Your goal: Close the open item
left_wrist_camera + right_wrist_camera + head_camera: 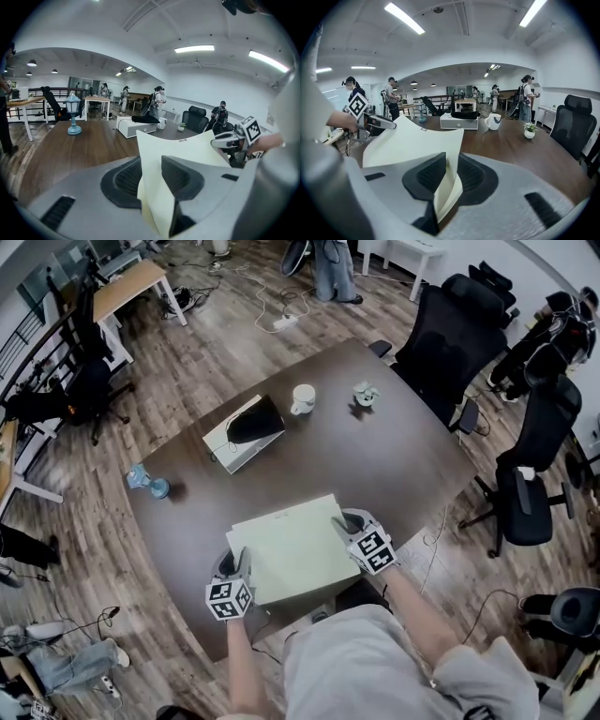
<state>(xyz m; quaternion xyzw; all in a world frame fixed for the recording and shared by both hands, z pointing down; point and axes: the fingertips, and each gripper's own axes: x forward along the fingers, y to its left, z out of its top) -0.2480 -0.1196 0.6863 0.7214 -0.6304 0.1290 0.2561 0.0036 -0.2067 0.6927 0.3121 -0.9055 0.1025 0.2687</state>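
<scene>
A pale green folder [292, 547] lies spread over the near edge of the dark brown table [412, 460], held by both side edges. My left gripper [232, 566] is shut on its left edge, where the cover [187, 151] stands pinched between the dark pads [129, 177]. My right gripper [352, 525] is shut on the right edge, with two thin layers [410, 140] running between its pads [469, 174]. The folder's sheet arches up between the two grippers. In the left gripper view the right gripper [233, 139] shows across the sheet, and in the right gripper view the left gripper [375, 121] shows likewise.
Farther back on the table sit a white box with a black thing on top [242, 433], a white mug [302, 399] and a small potted plant [365, 395]. A blue lamp [148, 482] stands at the table's left edge. Black office chairs [450, 338] crowd the right side.
</scene>
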